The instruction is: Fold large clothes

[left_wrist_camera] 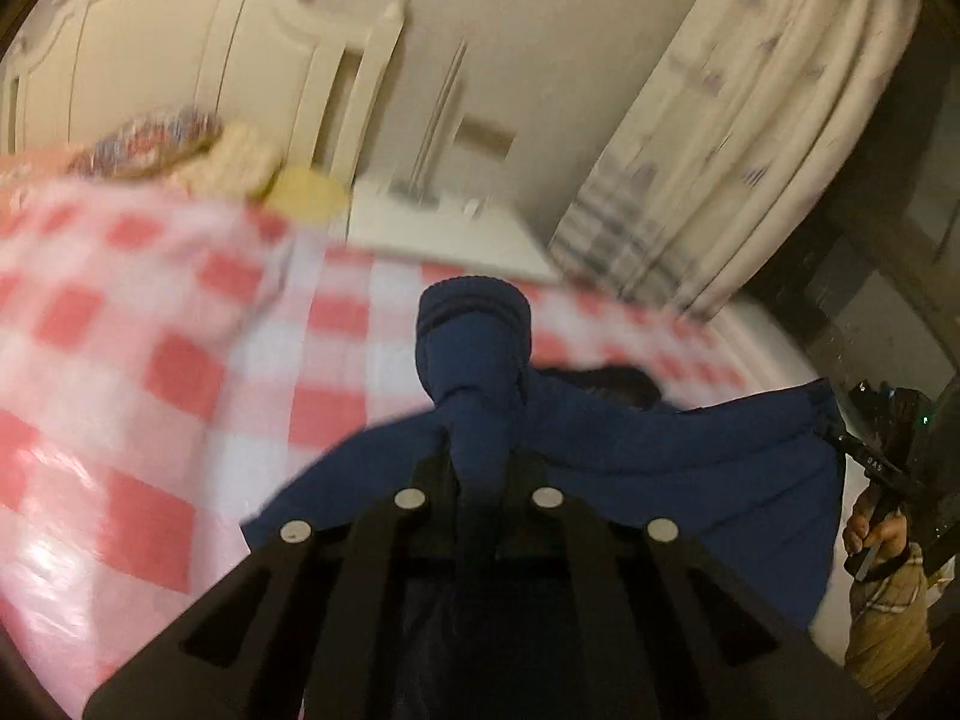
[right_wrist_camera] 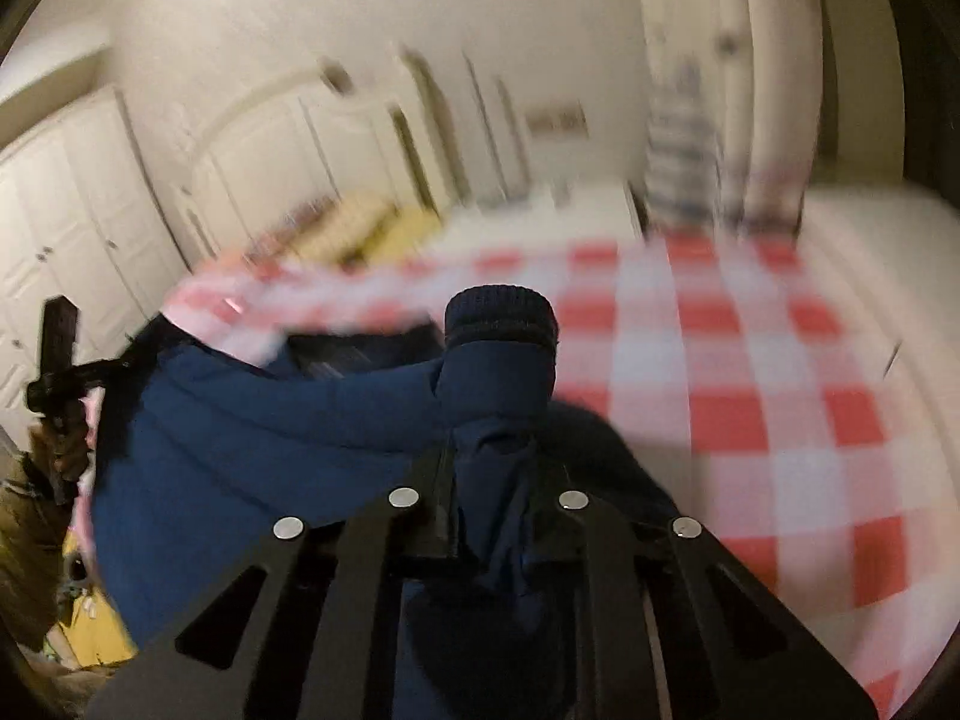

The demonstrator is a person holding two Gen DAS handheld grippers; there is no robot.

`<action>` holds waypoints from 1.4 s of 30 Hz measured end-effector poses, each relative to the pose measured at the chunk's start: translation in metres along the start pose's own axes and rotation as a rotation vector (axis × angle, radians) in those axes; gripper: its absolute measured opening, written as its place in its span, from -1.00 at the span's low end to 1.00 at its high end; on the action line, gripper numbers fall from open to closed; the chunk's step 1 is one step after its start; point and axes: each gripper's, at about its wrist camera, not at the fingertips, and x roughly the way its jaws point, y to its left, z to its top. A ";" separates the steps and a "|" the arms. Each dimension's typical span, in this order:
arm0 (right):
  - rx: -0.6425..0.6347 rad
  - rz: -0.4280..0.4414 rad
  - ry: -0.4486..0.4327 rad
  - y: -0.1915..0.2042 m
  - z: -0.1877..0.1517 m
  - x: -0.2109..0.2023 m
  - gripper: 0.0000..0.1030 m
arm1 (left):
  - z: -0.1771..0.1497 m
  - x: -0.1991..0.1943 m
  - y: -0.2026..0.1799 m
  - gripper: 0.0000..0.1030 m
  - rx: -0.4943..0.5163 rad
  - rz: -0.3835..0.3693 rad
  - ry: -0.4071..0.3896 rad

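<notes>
Both the left gripper [left_wrist_camera: 483,468] and right gripper [right_wrist_camera: 489,474] have fingers clamped on the navy jacket's [left_wrist_camera: 690,456] sleeves.

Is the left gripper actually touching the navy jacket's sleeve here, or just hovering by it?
Touching. In the left wrist view the left gripper is shut on the navy jacket's sleeve, the fabric bunched between its fingers with the ribbed cuff sticking out past them.

Left gripper [left_wrist_camera: 483,456] and right gripper [right_wrist_camera: 492,468] each pinch cloth, fingers clamped.

The jacket [left_wrist_camera: 660,456] hangs stretched between both tools above the checked bedcover [left_wrist_camera: 150,330].
</notes>
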 end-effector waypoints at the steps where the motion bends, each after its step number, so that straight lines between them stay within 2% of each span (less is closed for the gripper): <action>1: -0.010 -0.005 -0.026 0.006 0.008 -0.012 -0.71 | 0.008 -0.002 -0.003 -0.90 0.002 0.012 -0.003; 4: 0.001 -0.044 -0.054 0.011 0.044 -0.019 -0.71 | 0.036 0.022 0.002 -0.89 -0.021 0.113 0.022; 7: 0.062 -0.114 0.015 -0.005 0.064 0.030 -0.70 | 0.042 0.076 0.026 -0.89 -0.097 0.161 0.081; 9: 0.110 -0.159 0.106 -0.020 0.059 0.073 -0.70 | 0.029 0.109 0.036 -0.89 -0.119 0.215 0.149; 11: 0.164 -0.211 0.233 -0.037 0.032 0.119 -0.70 | 0.005 0.140 0.042 -0.72 -0.084 0.289 0.214; 12: 0.181 -0.209 0.269 -0.043 0.019 0.132 -0.68 | -0.006 0.150 0.046 -0.54 -0.076 0.318 0.229; 14: 0.241 -0.181 0.246 -0.053 0.002 0.136 -0.66 | -0.007 0.148 0.052 -0.41 -0.095 0.326 0.217; 15: 0.264 -0.183 0.241 -0.058 0.000 0.133 -0.60 | -0.006 0.146 0.054 -0.13 -0.098 0.344 0.214; 16: 0.283 -0.193 0.248 -0.063 0.000 0.131 -0.57 | -0.005 0.143 0.057 0.19 -0.104 0.389 0.207; 18: 0.294 -0.199 0.265 -0.066 0.003 0.127 -0.50 | 0.000 0.124 0.055 0.35 -0.117 0.426 0.132; 19: 0.309 -0.202 0.267 -0.066 0.008 0.122 -0.50 | 0.004 0.107 0.050 0.50 -0.111 0.439 0.052; 22: 0.306 -0.200 0.189 -0.053 0.026 0.092 -0.49 | 0.020 0.066 0.020 0.89 -0.038 0.477 -0.138; 23: 0.279 -0.204 0.164 -0.045 0.034 0.085 -0.29 | 0.026 0.059 0.004 0.93 0.007 0.469 -0.165; 24: 0.251 -0.195 0.144 -0.033 0.041 0.081 0.27 | 0.031 0.057 -0.009 0.95 0.043 0.456 -0.169; 25: 0.207 -0.193 0.121 -0.016 0.050 0.077 0.64 | 0.036 0.060 -0.030 0.95 0.102 0.442 -0.158; 26: 0.171 -0.184 0.089 -0.002 0.057 0.074 0.91 | 0.038 0.064 -0.046 0.95 0.143 0.449 -0.144; 28: 0.035 -0.135 0.016 0.045 0.067 0.075 0.91 | 0.037 0.082 -0.081 0.95 0.227 0.457 -0.099; 29: -0.008 -0.141 0.023 0.060 0.069 0.080 0.82 | 0.034 0.090 -0.091 0.95 0.246 0.446 -0.074; 30: -0.071 -0.157 0.052 0.084 0.069 0.091 0.60 | 0.031 0.099 -0.098 0.95 0.257 0.438 -0.050; 31: -0.099 -0.160 0.075 0.096 0.068 0.099 0.44 | 0.025 0.111 -0.105 0.95 0.267 0.429 -0.021; 32: -0.117 -0.148 0.105 0.107 0.065 0.109 0.20 | 0.019 0.117 -0.109 0.95 0.271 0.424 -0.008; 33: -0.119 -0.133 0.124 0.113 0.064 0.116 0.07 | 0.013 0.124 -0.110 0.95 0.275 0.421 0.003; 38: -0.138 -0.140 0.194 0.120 0.046 0.147 -0.10 | -0.001 0.155 -0.110 0.95 0.316 0.432 0.046; 42: -0.128 -0.135 0.239 0.115 0.043 0.168 -0.12 | 0.000 0.178 -0.110 0.95 0.361 0.432 0.092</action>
